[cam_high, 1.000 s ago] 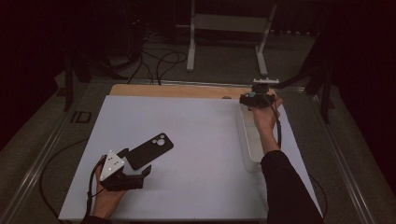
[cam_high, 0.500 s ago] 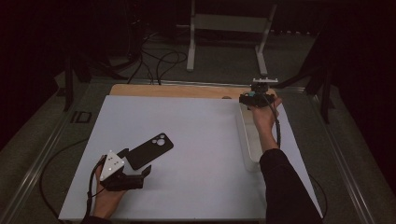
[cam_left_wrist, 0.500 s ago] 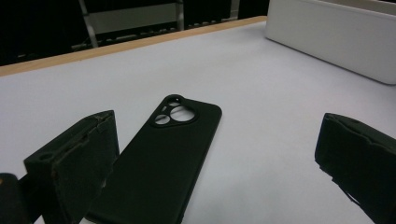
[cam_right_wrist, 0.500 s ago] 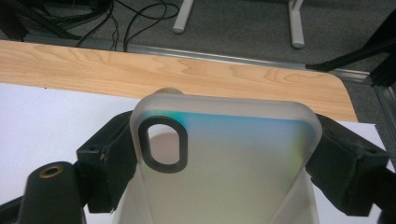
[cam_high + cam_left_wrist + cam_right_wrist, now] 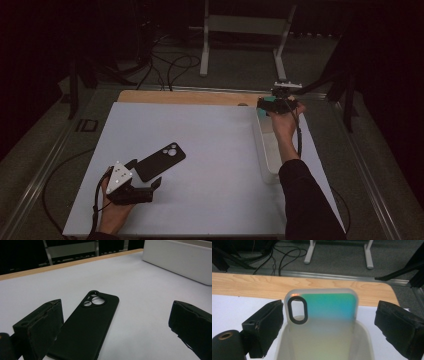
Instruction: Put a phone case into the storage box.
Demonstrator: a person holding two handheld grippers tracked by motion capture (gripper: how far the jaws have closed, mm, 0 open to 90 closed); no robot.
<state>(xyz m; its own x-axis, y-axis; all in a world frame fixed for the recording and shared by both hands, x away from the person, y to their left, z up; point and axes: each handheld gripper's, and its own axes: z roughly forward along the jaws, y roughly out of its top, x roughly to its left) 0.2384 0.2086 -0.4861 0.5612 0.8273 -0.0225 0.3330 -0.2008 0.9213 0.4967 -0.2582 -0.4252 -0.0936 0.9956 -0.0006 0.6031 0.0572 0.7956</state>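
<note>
The jaws of the left gripper [image 5: 115, 327] are seen spread wide in the left gripper view, with nothing pinched between them. A black phone case [image 5: 86, 323] lies flat on the counter, its near end beside the inner face of the jaw seen at the left of that view; whether it is touched cannot be told. Its camera cut-out is directed away from the gripper, toward the white bin [image 5: 180, 260]. In the high view the same black phone case [image 5: 160, 161] is shown just beyond the left gripper [image 5: 145, 186], well apart from the white bin [image 5: 265, 150], on the white sheet [image 5: 210, 150] by which the counter is covered.

The jaws of the right gripper [image 5: 327, 330] are likewise spread, as seen in the right gripper view. Between them, untouched by either, a translucent iridescent phone case [image 5: 324, 322] stands upright in the white bin [image 5: 364, 340], leaning at the bin's far end, with its oval camera opening at the upper left. In the high view the right gripper [image 5: 278, 102] is held by the right hand [image 5: 283, 122] over the far end of the white bin. Beyond the bin, the bare wooden edge [image 5: 185, 97] of the counter is visible.
</note>
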